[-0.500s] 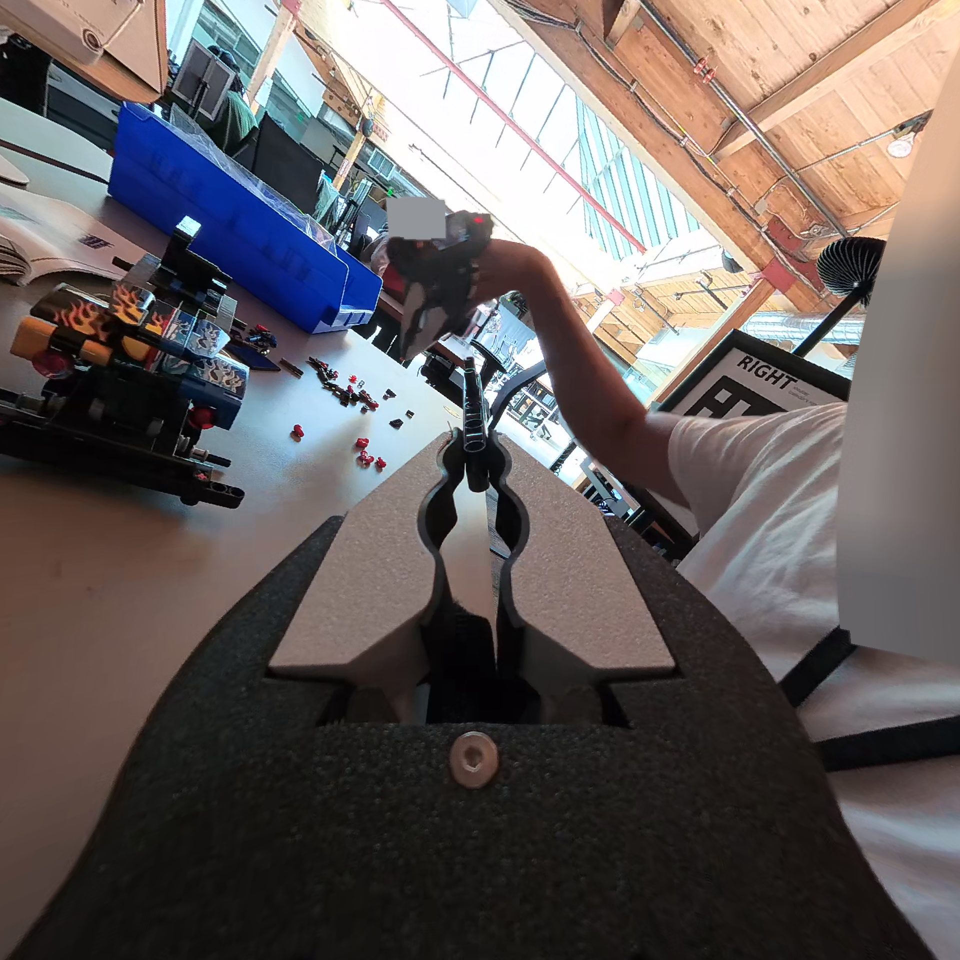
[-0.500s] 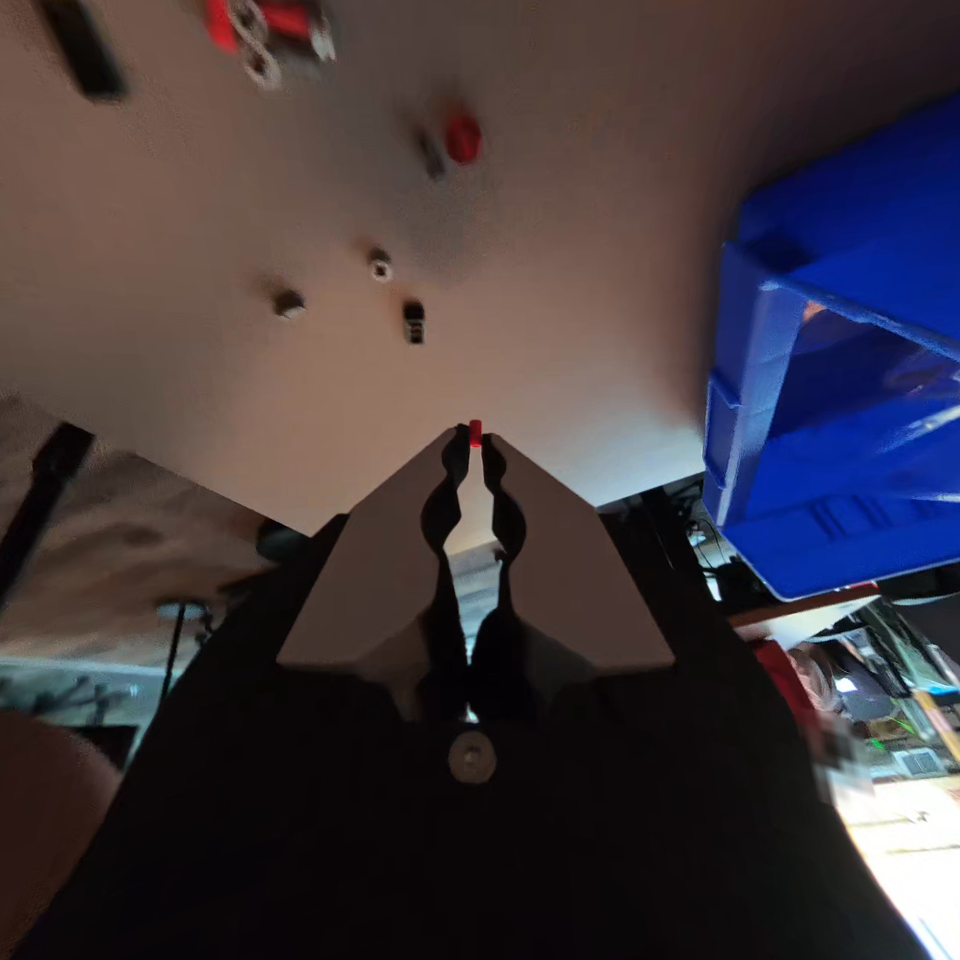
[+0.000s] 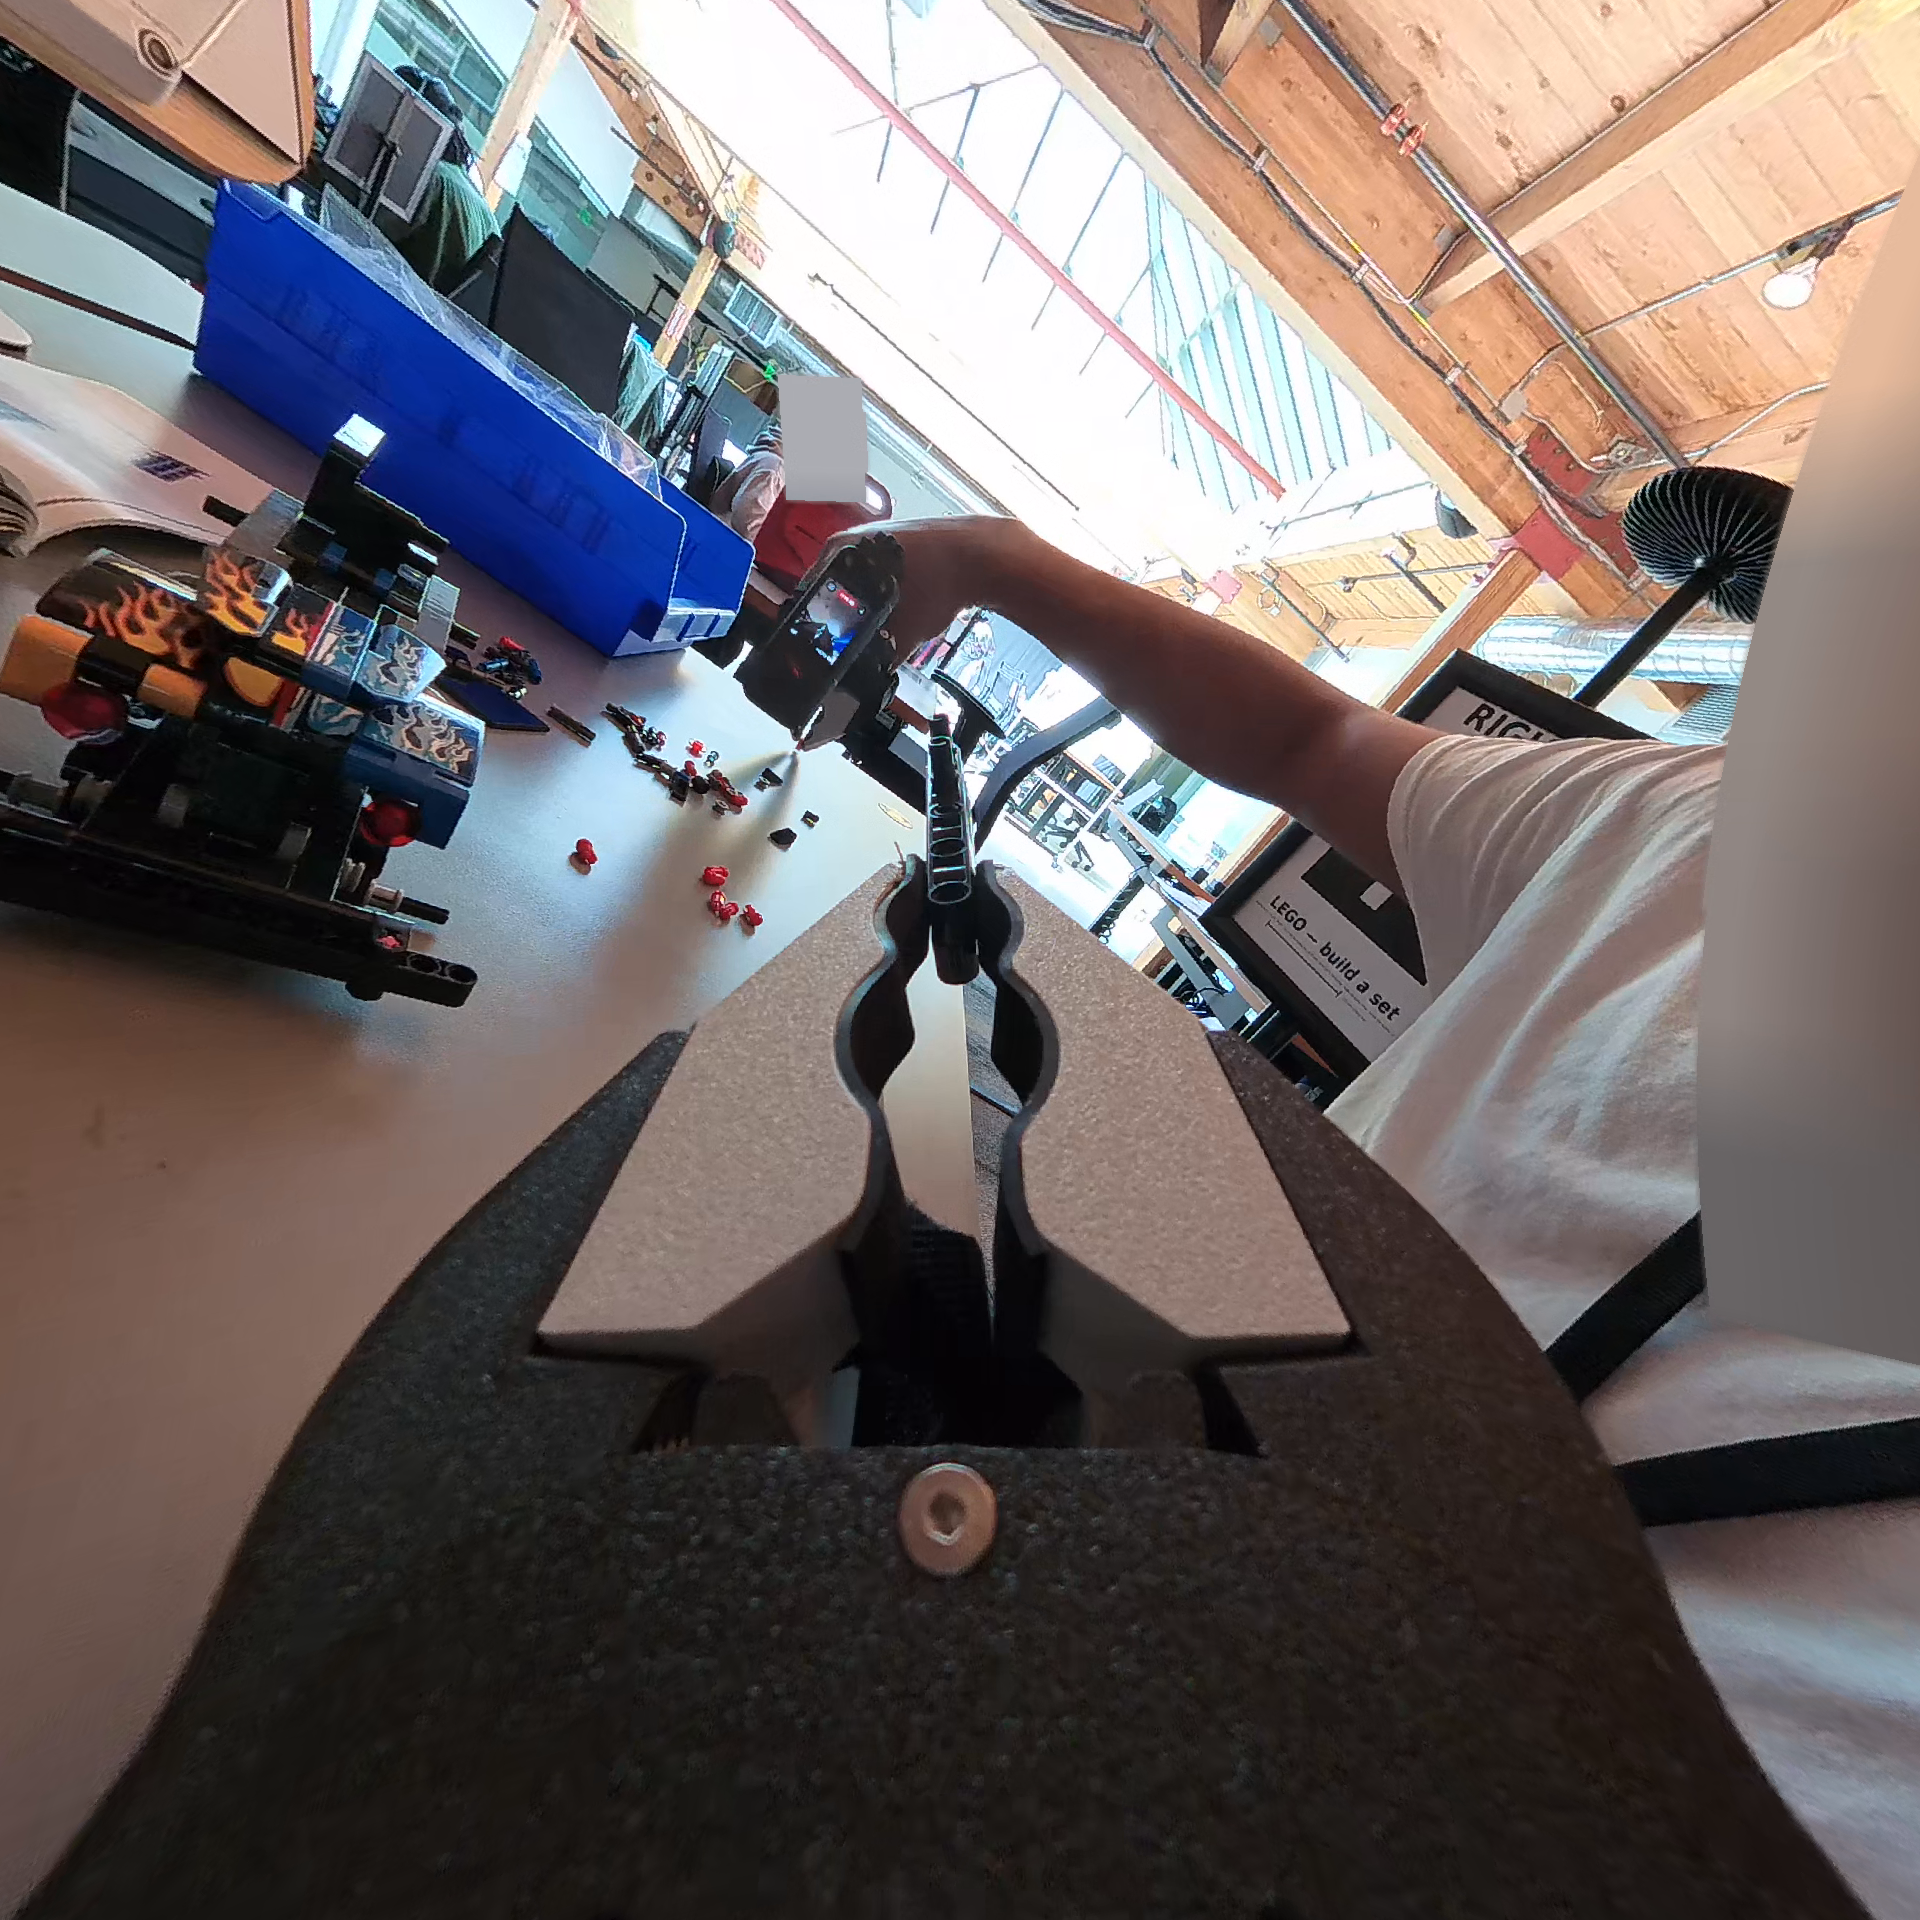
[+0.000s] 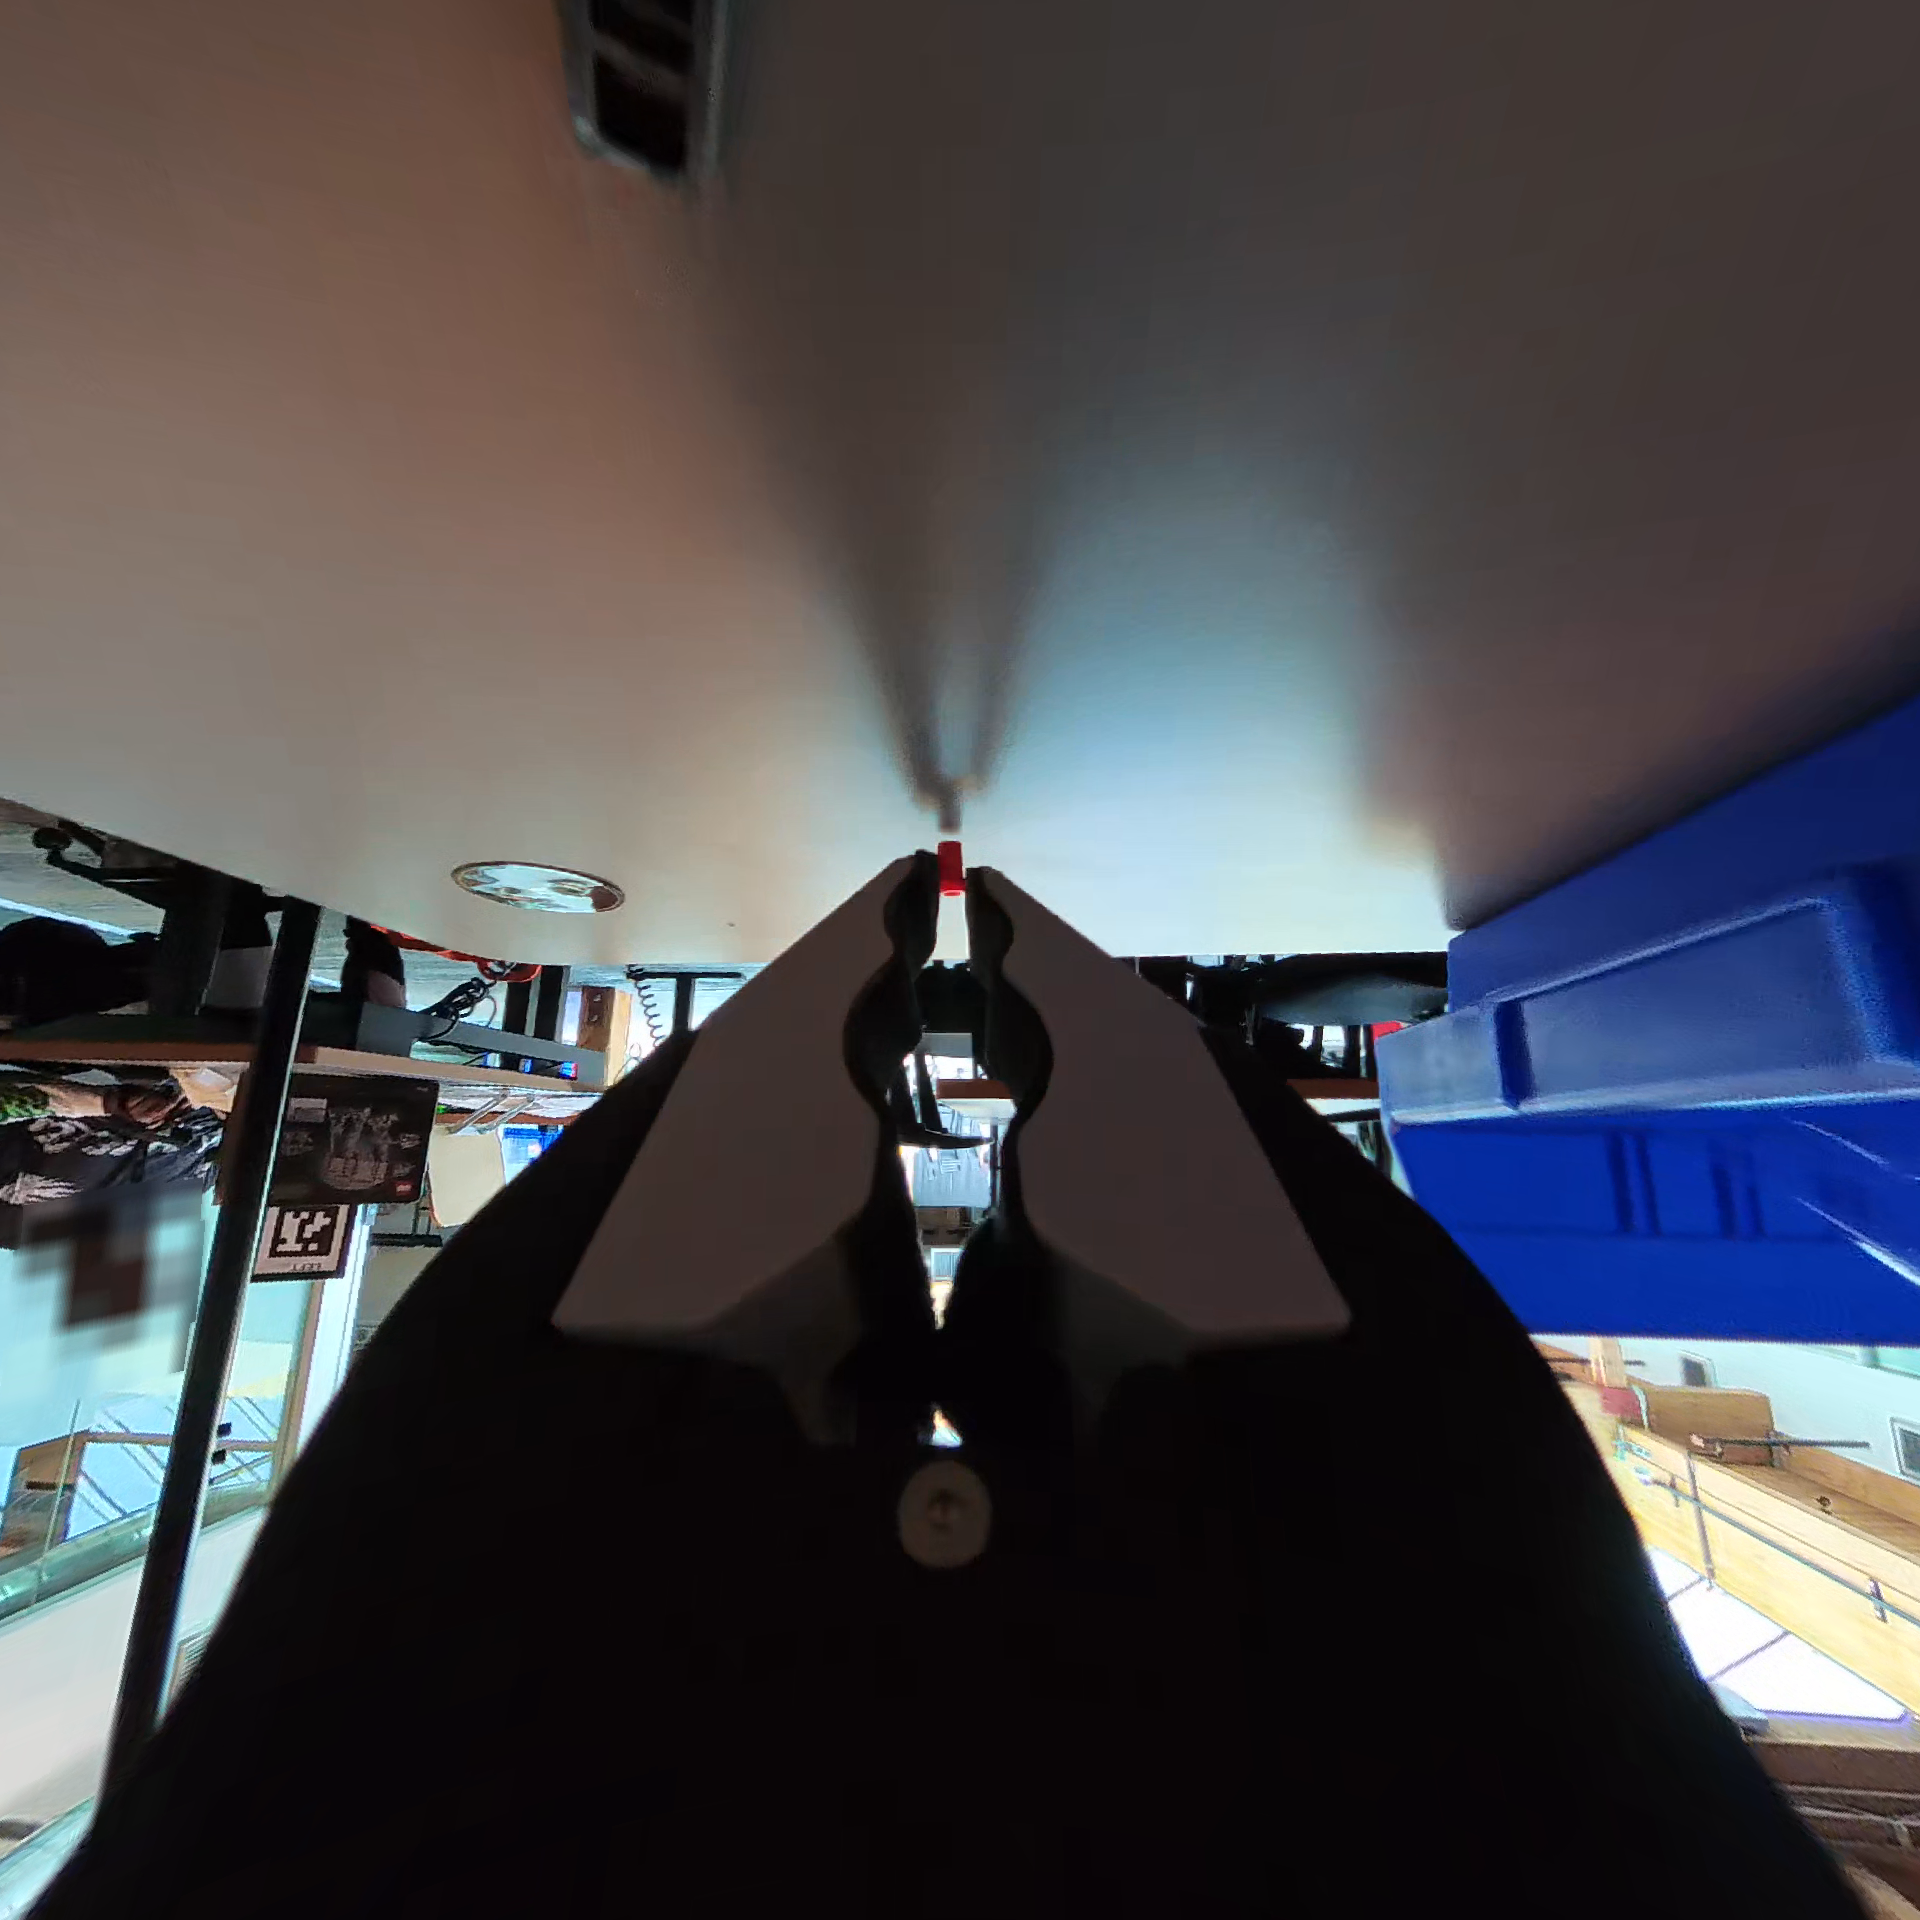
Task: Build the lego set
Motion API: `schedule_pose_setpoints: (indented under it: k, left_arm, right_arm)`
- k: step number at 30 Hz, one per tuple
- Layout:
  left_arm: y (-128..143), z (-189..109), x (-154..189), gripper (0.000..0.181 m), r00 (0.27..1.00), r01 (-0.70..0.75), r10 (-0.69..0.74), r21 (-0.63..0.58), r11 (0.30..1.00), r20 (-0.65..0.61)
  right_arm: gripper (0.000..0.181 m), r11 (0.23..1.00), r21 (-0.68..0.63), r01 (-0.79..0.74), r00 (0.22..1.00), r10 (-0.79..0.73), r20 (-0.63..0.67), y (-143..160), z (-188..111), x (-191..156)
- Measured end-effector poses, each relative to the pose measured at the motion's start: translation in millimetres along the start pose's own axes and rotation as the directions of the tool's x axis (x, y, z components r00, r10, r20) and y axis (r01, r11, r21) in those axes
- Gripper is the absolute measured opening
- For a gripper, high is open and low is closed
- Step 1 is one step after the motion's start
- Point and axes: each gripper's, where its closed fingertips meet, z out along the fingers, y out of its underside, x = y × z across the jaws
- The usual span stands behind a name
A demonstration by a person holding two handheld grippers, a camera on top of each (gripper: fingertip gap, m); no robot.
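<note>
The red pin [image 4: 950,871] sits pinched at the very tips of the right gripper [image 4: 950,878], whose jaws are closed to a narrow slot around it. Half a second ago that gripper was higher, over the scattered parts, with the same pin; now it has dropped toward the table's [image 3: 312,1122] far edge, tips nearly touching the surface, the loose parts gone from its view. I judge the pin is lifted and about to be carried to its mate, though it could also be getting re-seated against the table.

The left gripper [image 3: 951,914] has barely moved: its jaws stay clamped on the lower end of a black beam [image 3: 948,831], which stands upright, its holes facing the right gripper. The pin probably belongs in one of them.

The half-built car [image 3: 249,727] with flame panels stands near the table's left edge, well apart from both grippers. Loose red and black pieces [image 3: 717,790] lie between it and the right gripper. A blue bin [image 3: 468,457] runs along the far edge, just beside the right gripper, and would crowd any sideways swing. An open booklet [image 3: 94,488] lies at the far left.
</note>
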Motion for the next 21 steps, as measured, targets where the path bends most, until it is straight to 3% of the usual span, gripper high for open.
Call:
schedule_pose_setpoints:
  k: [13,21]
  left_arm:
    - [-1.2,-1.1,-1.1,0.006,1.000,0.003,-0.003,0.001,1.000,0.003]
    - [2.3,6.4,1.1,0.006,1.000,0.001,-0.001,0.004,1.000,0.000]
  right_arm:
    - [0.005,0.998,0.031,-0.048,0.999,0.048,-0.012,0.0,3.4,1.5]
    - [0.019,0.988,0.101,-0.117,0.993,0.120,-0.020,6.6,-1.0,1.8]
